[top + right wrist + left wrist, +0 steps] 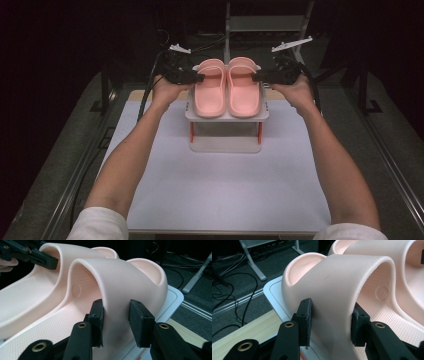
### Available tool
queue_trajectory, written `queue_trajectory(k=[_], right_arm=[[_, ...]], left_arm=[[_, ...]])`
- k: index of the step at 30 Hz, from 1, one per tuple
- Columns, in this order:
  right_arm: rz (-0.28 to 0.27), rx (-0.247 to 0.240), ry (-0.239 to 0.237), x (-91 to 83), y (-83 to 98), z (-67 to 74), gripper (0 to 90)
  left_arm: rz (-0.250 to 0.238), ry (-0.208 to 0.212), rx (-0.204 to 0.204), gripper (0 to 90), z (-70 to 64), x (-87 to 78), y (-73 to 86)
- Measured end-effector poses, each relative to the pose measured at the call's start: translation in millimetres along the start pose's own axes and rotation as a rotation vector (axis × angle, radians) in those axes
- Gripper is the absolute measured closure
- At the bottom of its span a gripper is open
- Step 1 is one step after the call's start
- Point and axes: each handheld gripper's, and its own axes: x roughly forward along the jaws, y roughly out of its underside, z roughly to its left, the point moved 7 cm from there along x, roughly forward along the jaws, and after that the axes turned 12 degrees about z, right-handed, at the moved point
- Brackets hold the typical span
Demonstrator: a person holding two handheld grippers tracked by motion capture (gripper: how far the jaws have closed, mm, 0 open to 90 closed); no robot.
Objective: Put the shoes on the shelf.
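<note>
Two pink slippers lie side by side, toes away from me, on the top of a small white rack [226, 117]. My left gripper [199, 77] comes in from the left. Its jaws sit on either side of the left slipper's [210, 92] strap [342, 277], and both pads touch it [332, 325]. From the right, my right gripper [258, 77] does the same on the right slipper [243, 92]; its pads press on that strap [117, 277] from both sides [116, 322]. Both soles rest on the rack.
The rack has orange posts and a lower shelf [225, 142], and stands at the far middle of the white table top [225, 190]. Dark floor, cables [234, 290] and a metal stand [227, 30] lie beyond the table. The person's forearms reach in from the near edge.
</note>
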Motion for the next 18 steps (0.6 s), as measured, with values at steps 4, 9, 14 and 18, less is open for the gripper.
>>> queue_trajectory(k=[4, 9, 14, 18], right_arm=[[-0.005, -0.001, 0.002, -0.2, -0.9, 2.8, 63.3], [0.005, 0.006, 0.008, 0.7, 1.3, 3.0, 62.9], [-0.005, 0.008, 0.005, 0.3, 1.9, 2.4, 61.8], [-0.014, 0.001, 0.017, -1.0, 3.7, 1.7, 60.4]], left_arm=[[-0.002, -0.001, -0.001, 59.2, -0.5, -0.2, -0.1], [-0.004, 0.000, -0.005, 58.6, -0.7, 0.0, 0.3], [-0.005, 0.002, -0.009, 56.6, -1.6, -0.8, 0.1], [0.008, 0.006, 0.004, 53.3, -2.6, -2.4, 1.3]])
